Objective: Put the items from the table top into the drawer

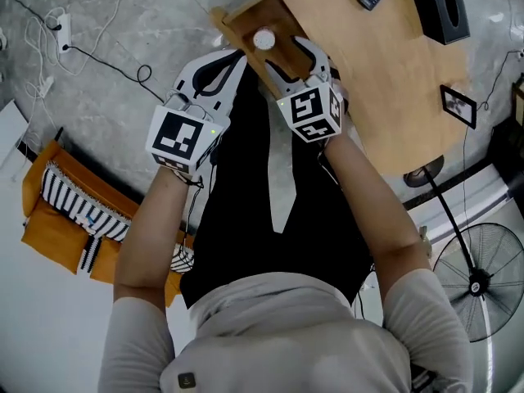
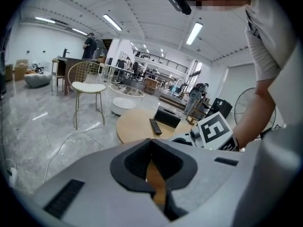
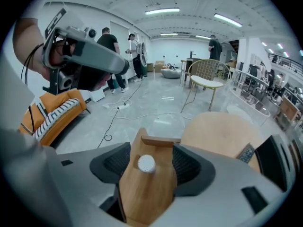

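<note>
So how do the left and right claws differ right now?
The left claw is shut, tips together; the right claw is open. The right claw's jaws flank the drawer and a white round piece; the left claw sits at the drawer's side. Both are close to the drawer.

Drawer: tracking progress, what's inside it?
One small white round item lies in the open drawer. The right claw covers its near end, so anything there is hidden.
</note>
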`<act>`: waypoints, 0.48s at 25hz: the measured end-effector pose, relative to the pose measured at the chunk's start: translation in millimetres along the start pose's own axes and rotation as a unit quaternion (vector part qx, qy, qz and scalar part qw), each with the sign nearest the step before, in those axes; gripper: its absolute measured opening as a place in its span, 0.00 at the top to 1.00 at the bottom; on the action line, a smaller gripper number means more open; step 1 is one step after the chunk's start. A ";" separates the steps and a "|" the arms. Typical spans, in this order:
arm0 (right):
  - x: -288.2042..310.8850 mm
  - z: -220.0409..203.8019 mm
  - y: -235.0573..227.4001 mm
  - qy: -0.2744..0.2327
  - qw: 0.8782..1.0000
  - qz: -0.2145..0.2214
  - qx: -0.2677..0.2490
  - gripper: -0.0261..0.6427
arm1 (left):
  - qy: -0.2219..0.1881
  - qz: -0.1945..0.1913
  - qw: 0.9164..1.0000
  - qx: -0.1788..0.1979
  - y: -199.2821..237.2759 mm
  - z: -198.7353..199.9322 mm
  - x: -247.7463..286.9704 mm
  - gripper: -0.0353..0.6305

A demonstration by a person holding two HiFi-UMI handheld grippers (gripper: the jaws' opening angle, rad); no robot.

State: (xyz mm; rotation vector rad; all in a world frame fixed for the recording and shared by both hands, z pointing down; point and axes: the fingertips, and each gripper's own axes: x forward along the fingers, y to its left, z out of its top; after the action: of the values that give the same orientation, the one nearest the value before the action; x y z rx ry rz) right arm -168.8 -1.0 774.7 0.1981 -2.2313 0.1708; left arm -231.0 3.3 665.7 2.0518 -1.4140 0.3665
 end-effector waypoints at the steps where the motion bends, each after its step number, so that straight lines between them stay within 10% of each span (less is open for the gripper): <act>1: -17.2 11.6 -8.2 -0.011 1.000 -0.010 0.003 0.53 | -0.007 -0.002 1.000 0.006 -5.5 15.2 -2.8 0.93; 12: -282.5 113.8 -65.6 -0.122 0.986 -0.105 0.034 0.53 | -0.070 -0.043 0.995 0.061 -141.8 195.1 -58.2 0.93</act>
State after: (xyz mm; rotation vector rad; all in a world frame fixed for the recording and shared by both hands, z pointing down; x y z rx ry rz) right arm -69.3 -63.5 486.2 0.5119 -2.4289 0.1128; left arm -146.2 -40.9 436.8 2.2681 -1.4109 0.2839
